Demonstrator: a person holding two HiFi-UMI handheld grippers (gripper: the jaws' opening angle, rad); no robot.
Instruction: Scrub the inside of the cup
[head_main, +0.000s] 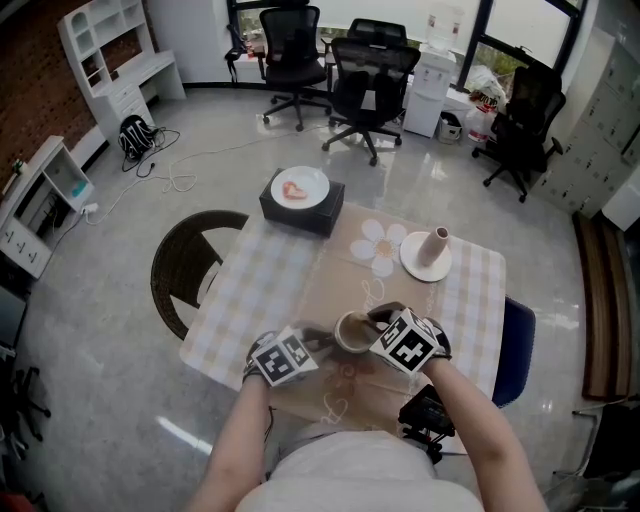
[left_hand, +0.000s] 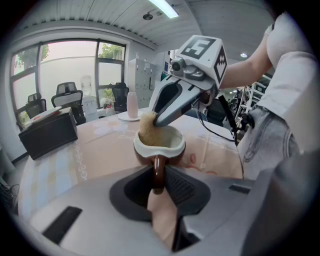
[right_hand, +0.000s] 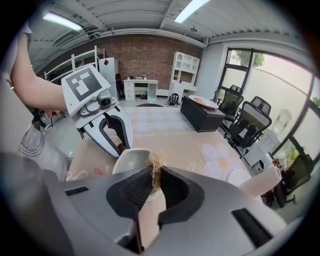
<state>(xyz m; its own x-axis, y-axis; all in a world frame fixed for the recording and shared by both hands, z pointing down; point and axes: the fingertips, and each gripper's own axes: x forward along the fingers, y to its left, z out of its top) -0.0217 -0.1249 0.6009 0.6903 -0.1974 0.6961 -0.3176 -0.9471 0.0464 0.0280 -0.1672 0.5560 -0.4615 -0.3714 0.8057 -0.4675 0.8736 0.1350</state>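
Observation:
A brown cup (left_hand: 159, 146) with a white inside is held just above the tablecloth. My left gripper (left_hand: 158, 181) is shut on the cup's brown handle. My right gripper (right_hand: 154, 178) is shut on a tan fibrous scrubber (right_hand: 156, 161). The scrubber (left_hand: 148, 128) sits inside the cup's mouth against the wall on the picture's left. In the head view the cup (head_main: 351, 331) lies between the left gripper (head_main: 322, 342) and the right gripper (head_main: 375, 322) near the table's front edge. The cup (right_hand: 131, 161) shows just past the right gripper's tips.
A pink vase (head_main: 434, 247) stands on a white plate (head_main: 418, 264) at the back right. A black box (head_main: 301, 205) carrying a plate of food sits at the table's far edge. A wicker chair (head_main: 192, 265) stands on the left, a blue seat (head_main: 515, 347) on the right.

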